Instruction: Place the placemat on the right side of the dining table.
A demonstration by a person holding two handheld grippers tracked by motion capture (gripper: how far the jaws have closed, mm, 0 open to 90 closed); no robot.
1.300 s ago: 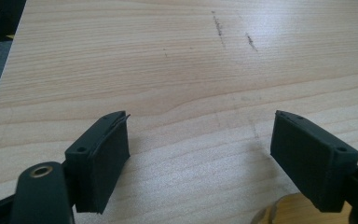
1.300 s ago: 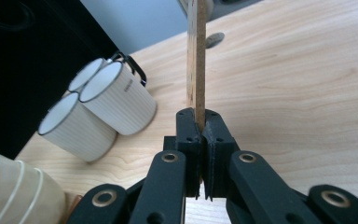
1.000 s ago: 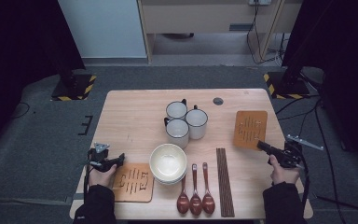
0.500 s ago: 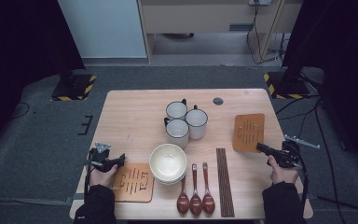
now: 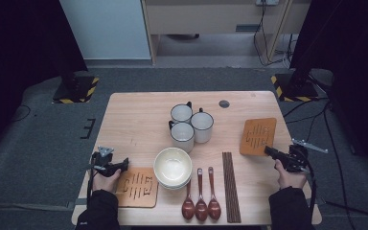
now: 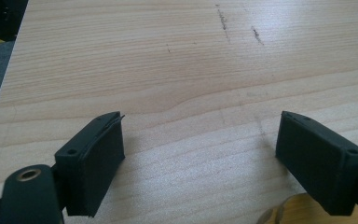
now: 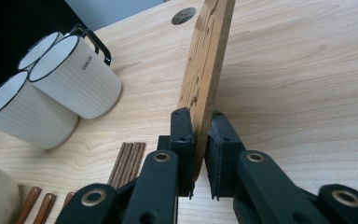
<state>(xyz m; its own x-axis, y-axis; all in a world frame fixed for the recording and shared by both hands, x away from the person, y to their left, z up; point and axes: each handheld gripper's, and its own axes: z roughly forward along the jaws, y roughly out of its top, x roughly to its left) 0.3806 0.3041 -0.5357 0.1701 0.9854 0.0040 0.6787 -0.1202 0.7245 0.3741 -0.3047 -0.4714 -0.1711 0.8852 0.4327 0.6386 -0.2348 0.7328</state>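
On the near edge of the table, at about seven o'clock from its middle, the left gripper rests in the person's left hand. Its jaws stand spread wide and have just been opening a little further; in the left gripper view the left gripper has bare wood between the pads and nothing held. Just beside it, toward four o'clock, lies a wooden trivet flat on the table, a curved sliver of which shows at the bottom of the left gripper view.

At about four o'clock from the table's middle, the right hand holds the right gripper. In the right gripper view the right gripper has its jaws nearly together around the near edge of the slotted wooden board. The left pad lies against the board, while a thin gap shows at the right pad; the jaws have just been opening slightly. From above, that slotted wooden board lies near the table's right edge, at three o'clock from the middle.

Between the hands, from near to far: three spoons and a bundle of chopsticks, a cream bowl, then three white mugs clustered near the centre.
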